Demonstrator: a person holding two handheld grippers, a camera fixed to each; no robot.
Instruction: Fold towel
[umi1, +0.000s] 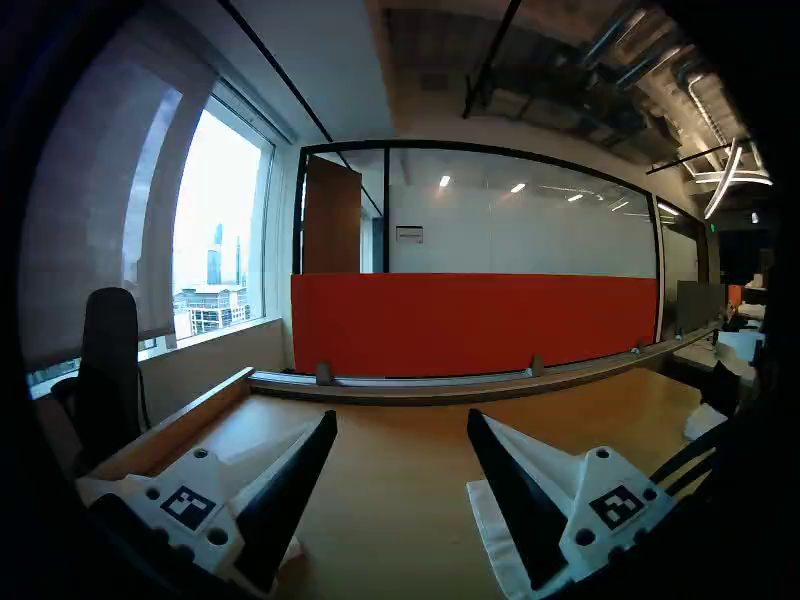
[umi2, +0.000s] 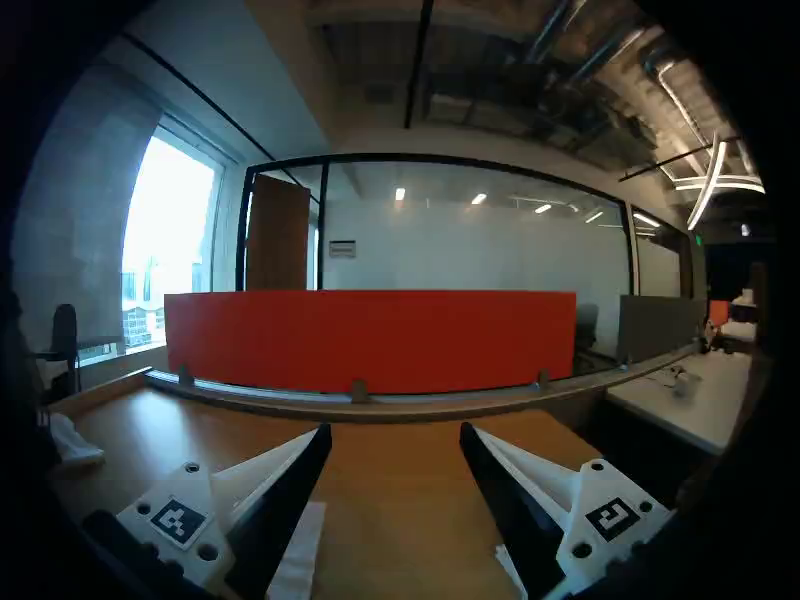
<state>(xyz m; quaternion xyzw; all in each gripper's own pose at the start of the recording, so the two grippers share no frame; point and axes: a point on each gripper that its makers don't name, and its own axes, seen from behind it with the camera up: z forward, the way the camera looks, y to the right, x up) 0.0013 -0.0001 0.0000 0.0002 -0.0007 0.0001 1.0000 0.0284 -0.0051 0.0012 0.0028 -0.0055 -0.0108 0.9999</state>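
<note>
A white towel lies on the wooden desk (umi1: 400, 480), low in both views. In the left gripper view, a towel edge (umi1: 487, 522) shows beneath the right finger (umi1: 520, 490), and a small scrap shows by the left finger (umi1: 270, 500). My left gripper (umi1: 400, 415) is open, with only bare desk between its fingers. In the right gripper view, a strip of towel (umi2: 300, 550) lies beside the left finger (umi2: 270, 500), and a corner (umi2: 507, 562) lies by the right one. My right gripper (umi2: 395, 430) is open just above the desk (umi2: 400, 500), holding nothing.
A red partition (umi1: 470, 325) on a grey rail closes off the far edge of the desk. A black chair (umi1: 105, 370) stands by the window at left. A crumpled white cloth (umi2: 70, 440) lies on the desk's left side. A white desk (umi2: 690, 395) stands at right.
</note>
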